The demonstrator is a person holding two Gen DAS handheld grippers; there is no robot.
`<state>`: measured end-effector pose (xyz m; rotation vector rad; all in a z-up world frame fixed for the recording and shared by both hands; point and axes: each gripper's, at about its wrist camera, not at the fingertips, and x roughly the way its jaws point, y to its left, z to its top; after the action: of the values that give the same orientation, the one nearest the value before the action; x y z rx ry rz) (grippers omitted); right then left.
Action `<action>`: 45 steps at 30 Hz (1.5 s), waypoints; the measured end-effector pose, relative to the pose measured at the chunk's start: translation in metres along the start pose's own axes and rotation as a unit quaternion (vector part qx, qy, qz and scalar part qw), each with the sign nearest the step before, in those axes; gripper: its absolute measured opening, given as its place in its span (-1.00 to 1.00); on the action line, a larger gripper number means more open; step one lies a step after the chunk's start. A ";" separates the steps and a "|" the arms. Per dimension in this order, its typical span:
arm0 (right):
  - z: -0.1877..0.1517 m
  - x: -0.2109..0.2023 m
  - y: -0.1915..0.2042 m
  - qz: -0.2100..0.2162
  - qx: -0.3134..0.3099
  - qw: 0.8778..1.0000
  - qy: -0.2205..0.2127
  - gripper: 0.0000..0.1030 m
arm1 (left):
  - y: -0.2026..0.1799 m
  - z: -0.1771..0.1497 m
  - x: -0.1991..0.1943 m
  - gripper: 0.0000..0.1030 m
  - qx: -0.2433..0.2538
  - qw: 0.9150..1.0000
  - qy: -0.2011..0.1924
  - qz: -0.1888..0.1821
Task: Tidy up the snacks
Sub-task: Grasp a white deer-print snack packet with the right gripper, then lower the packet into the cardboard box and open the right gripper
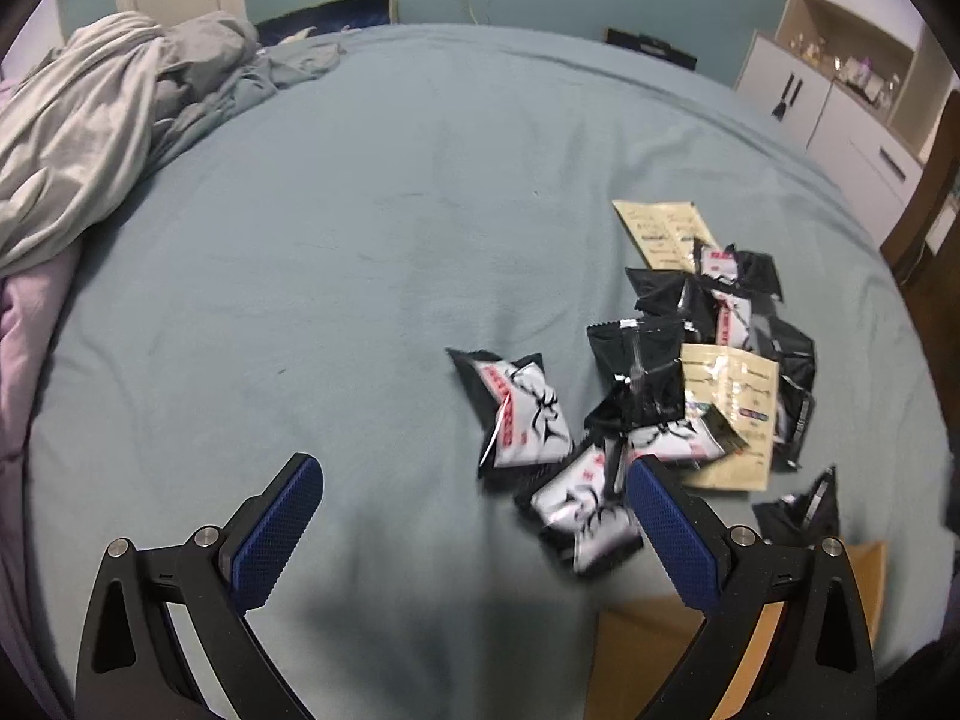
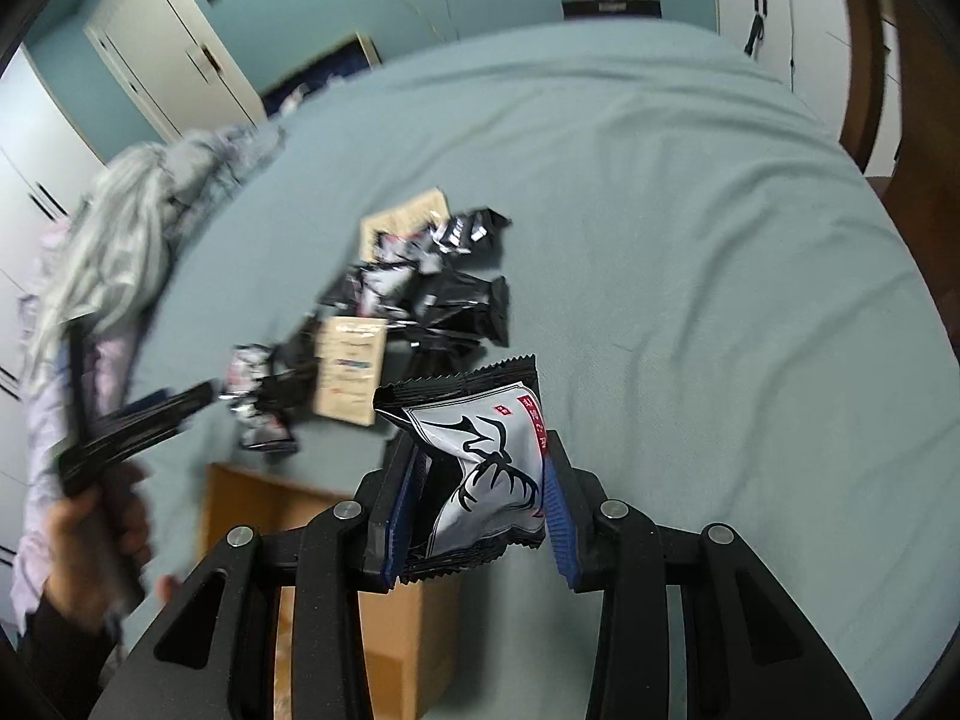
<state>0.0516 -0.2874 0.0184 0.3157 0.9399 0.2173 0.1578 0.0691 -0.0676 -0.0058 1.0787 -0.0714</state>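
Right gripper (image 2: 480,492): jaws clamped on a deer-print snack packet (image 2: 480,468), lifted above the bed (image 2: 690,240).
Left gripper (image 1: 474,516): jaws open, empty, near the snack pile (image 1: 690,360).
Advice: carry packet level to the cardboard box (image 2: 336,540), release low.

Left tool (image 1: 474,474) agape, right tool (image 2: 480,480) clamped

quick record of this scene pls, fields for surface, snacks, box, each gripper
surface: blue-grey bed sheet
snacks: pile of black-and-white packets with two tan packets mixed in
box: cardboard box at the bed's near edge, beside the pile
left gripper: open, empty, fingers near the pile
right gripper: shut on one antler-print packet, lifted off the sheet
bedding: crumpled blanket at far left
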 end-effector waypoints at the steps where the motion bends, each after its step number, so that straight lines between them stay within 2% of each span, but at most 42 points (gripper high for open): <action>1: -0.009 -0.010 -0.002 0.010 0.001 1.000 -0.007 -0.30 | -0.003 0.002 0.005 1.00 0.007 1.000 0.000 0.003; 6: -0.061 -0.050 0.005 0.051 -0.016 0.998 -0.044 -0.30 | -0.023 0.021 0.043 1.00 0.050 0.998 0.019 0.039; 7: -0.067 -0.056 0.007 0.057 -0.020 0.997 -0.051 -0.30 | -0.024 0.024 0.049 0.95 0.054 0.997 0.022 0.043; 9: -0.079 -0.068 0.014 0.071 -0.037 0.995 -0.067 -0.30 | -0.021 0.025 0.056 0.58 0.049 0.998 0.021 0.044; 11: -0.091 -0.078 0.021 0.069 -0.062 0.992 -0.087 -0.30 | -0.013 0.025 0.065 -0.28 0.021 0.999 0.045 0.019; 12: -0.093 -0.073 0.024 0.065 -0.074 0.991 -0.093 -0.30 | -0.009 0.023 0.065 -0.27 0.010 0.998 0.053 0.010; 14: -0.097 -0.072 0.030 0.058 -0.091 0.989 -0.097 -0.30 | -0.006 0.021 0.058 -0.31 0.009 0.999 0.050 0.020; 19: -0.093 -0.043 0.032 0.045 -0.090 0.993 -0.058 -0.30 | 0.001 0.010 0.018 -0.33 0.006 0.999 0.024 0.023; 22: -0.090 -0.030 0.031 0.037 -0.084 0.995 -0.029 -0.30 | -0.001 0.005 -0.018 -0.33 0.023 0.999 -0.004 0.030; 25: -0.089 -0.028 0.027 0.036 -0.076 0.996 -0.024 -0.30 | -0.008 -0.002 -0.059 -0.33 0.045 0.998 -0.041 0.033; 29: -0.085 -0.025 0.025 0.044 -0.068 0.996 -0.023 -0.30 | -0.016 -0.013 -0.106 -0.33 0.051 0.996 -0.078 0.002; 33: -0.078 -0.023 0.028 0.047 -0.069 0.996 -0.022 -0.30 | -0.043 -0.048 -0.138 -0.32 0.106 0.988 -0.117 -0.005; 35: -0.079 -0.025 0.029 0.049 -0.073 0.996 -0.025 -0.30 | -0.054 -0.066 -0.145 -0.32 0.125 0.985 -0.114 -0.026; 40: -0.082 -0.025 0.031 0.049 -0.083 0.995 -0.027 -0.30 | -0.075 -0.093 -0.150 -0.31 0.147 0.981 -0.077 -0.097; 45: -0.081 -0.027 0.027 0.053 -0.074 0.995 -0.028 -0.30 | -0.101 -0.107 -0.134 -0.31 0.186 0.977 -0.046 -0.097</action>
<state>-0.0316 -0.2566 0.0039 0.2334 0.8472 0.3723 -0.0048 -0.0201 0.0034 0.2215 0.9557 -0.4436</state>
